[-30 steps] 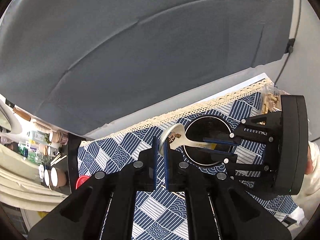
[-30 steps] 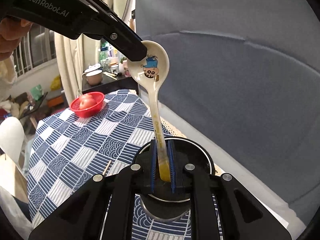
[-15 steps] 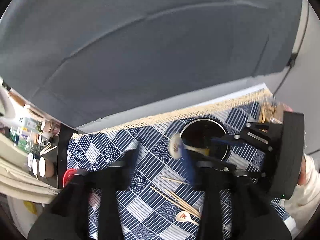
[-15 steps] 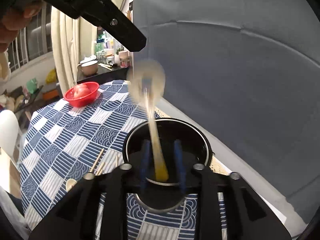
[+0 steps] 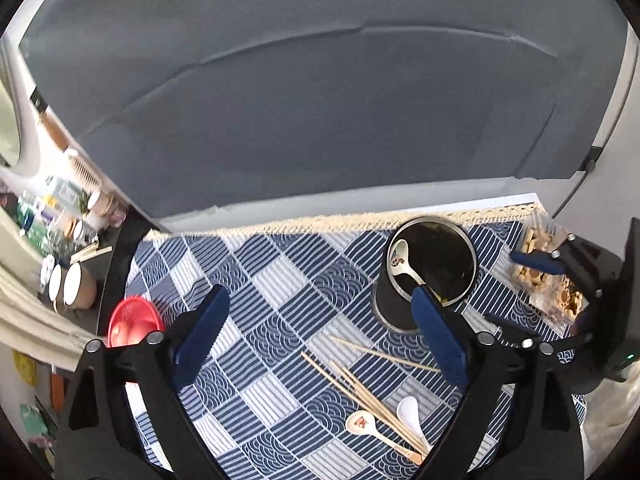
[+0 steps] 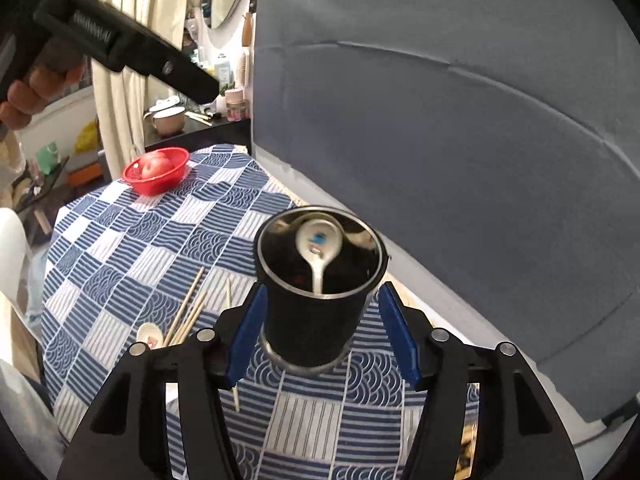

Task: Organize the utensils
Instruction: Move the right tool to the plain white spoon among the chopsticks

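My left claw (image 5: 320, 332) stands spread wide over the table (image 5: 280, 280), its jaws having just been opening, and nothing is between its blue pads (image 5: 438, 332) but the checked blue cloth. My right claw (image 6: 320, 332) is about half open, jaws also just opened, and its pads (image 6: 246, 330) stand either side of the dark cup (image 6: 316, 304) without pressing on it; the cup's lower body sits in the gap, so I have hold of nothing. The cartoon spoon (image 6: 319, 246) now rests inside that cup, bowl uppermost and leaning on the rim, handle down in the dark. The cup stands near the table's far edge, by the lace trim of the cloth and close to the grey backdrop (image 5: 320, 100). Nearer the edge on my side lie a loose bundle of chopsticks (image 5: 368, 392), and touching them two more spoons, a patterned one (image 5: 362, 424) and a plain white one (image 5: 410, 410). A red bowl (image 6: 156, 170) with a round red fruit in it sits at the far corner, well apart from the cup. A clear packet of snacks (image 5: 544, 276) lies just beyond the cup, by my right claw as seen from the left camera.
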The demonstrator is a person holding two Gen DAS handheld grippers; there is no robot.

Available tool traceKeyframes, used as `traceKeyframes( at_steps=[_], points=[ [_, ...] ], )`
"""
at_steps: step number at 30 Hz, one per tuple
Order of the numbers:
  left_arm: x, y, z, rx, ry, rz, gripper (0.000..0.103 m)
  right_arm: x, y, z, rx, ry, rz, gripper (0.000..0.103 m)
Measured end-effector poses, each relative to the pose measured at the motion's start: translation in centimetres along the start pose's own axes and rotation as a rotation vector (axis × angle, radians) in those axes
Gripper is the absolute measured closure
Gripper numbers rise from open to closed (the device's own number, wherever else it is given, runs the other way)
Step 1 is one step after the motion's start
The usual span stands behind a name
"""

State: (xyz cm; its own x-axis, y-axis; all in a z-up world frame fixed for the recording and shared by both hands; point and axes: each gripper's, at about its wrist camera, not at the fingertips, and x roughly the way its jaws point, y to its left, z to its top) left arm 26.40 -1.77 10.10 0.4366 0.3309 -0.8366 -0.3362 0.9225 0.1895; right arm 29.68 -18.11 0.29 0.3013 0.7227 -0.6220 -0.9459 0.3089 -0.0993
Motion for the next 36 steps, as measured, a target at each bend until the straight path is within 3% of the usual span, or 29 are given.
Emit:
traceKeyframes(
  at_steps=[10, 19, 28, 36],
  points=[
    [2.1, 1.3, -5.7, -0.074, 0.072, -0.001, 0.007, 0.5, 2.8, -2.4, -0.002, 0.075, 0.051, 0.041],
    [3.6, 2.5, -10.9, -0.140, 0.114, -0.007, 0.007, 2.8, 5.8, -5.0, 0.000, 0.150, 0.167, 0.041],
    [5.9, 3.0, -16.0, -0.152, 0.201, 0.004, 0.007, 6.1, 7.6, -7.2, 0.017, 0.219, 0.267, 0.042],
    [6.7, 1.9, -18.5, -0.104, 0.217, -0.025, 0.007, 9.2, 8.5, -8.2, 0.051, 0.239, 0.352, 0.048]
  ],
)
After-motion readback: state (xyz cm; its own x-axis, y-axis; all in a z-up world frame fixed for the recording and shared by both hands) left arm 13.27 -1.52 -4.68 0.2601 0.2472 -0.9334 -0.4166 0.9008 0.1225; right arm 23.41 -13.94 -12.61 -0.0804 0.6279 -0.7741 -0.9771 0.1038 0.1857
